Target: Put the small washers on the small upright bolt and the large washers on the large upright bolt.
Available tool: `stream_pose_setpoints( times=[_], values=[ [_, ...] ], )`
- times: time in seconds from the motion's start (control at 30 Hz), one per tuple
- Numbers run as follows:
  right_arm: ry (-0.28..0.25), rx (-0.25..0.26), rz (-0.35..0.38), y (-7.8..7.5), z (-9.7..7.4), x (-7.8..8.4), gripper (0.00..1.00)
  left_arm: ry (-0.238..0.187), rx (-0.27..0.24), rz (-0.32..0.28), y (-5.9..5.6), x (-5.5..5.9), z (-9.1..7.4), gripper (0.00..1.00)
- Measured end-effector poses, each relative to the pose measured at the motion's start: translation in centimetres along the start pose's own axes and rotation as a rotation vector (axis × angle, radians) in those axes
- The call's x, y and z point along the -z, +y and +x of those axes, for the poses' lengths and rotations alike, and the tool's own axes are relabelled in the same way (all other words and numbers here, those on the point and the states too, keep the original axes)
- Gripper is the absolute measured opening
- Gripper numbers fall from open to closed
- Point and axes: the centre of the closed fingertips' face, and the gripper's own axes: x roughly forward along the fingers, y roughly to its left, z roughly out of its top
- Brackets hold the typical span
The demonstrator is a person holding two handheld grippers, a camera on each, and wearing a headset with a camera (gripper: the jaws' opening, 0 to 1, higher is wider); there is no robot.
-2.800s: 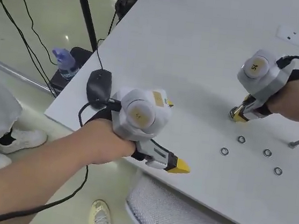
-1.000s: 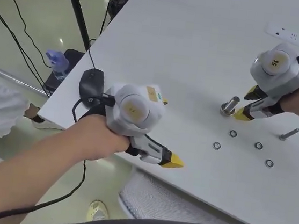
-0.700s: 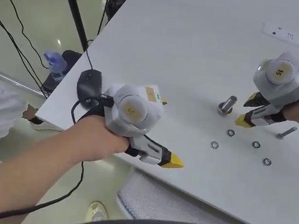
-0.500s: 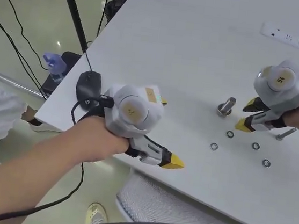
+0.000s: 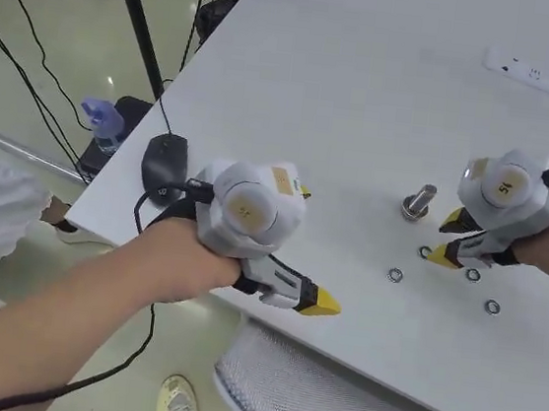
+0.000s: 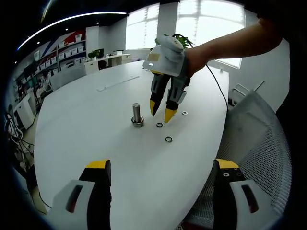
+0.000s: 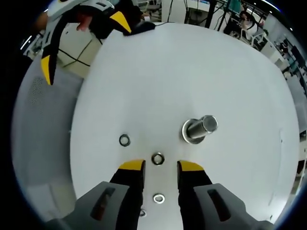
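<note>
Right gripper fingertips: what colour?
Yellow fingertips on the right gripper, over dark grey jaws. Shows best in the right gripper view.

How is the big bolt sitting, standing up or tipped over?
Standing up. In the left gripper view the big bolt rests on its wide head on the table, its shaft pointing straight up.

Daylight is blowing out the windows (image 6: 206, 24). Even light is falling on the white table (image 5: 366, 97), casting faint shadows, and both gripper views are bending at their edges.
</note>
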Motion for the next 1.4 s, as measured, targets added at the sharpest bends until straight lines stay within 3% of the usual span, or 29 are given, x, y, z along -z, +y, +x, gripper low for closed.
stream_pose_setpoints(
  times=[0.53, 0.93, 1.4],
  values=[
    [0.018, 0.004, -0.024, 0.1, 1.6, 0.5, 0.25, 0.006, 0.0, -0.002, 0.1, 0.1, 0.0, 0.86],
    [-0.003, 0.004, -0.003, 0.4, 1.3, 0.3, 0.18, 0.005, 0.0, -0.006, -0.1, 0.3, -0.1, 0.85],
    [0.068, 0.023, 0.045, 0.5, 1.4, 0.1, 0.13, 0.006, -0.002, -0.005, -0.4, 0.5, -0.2, 0.83]
  ],
)
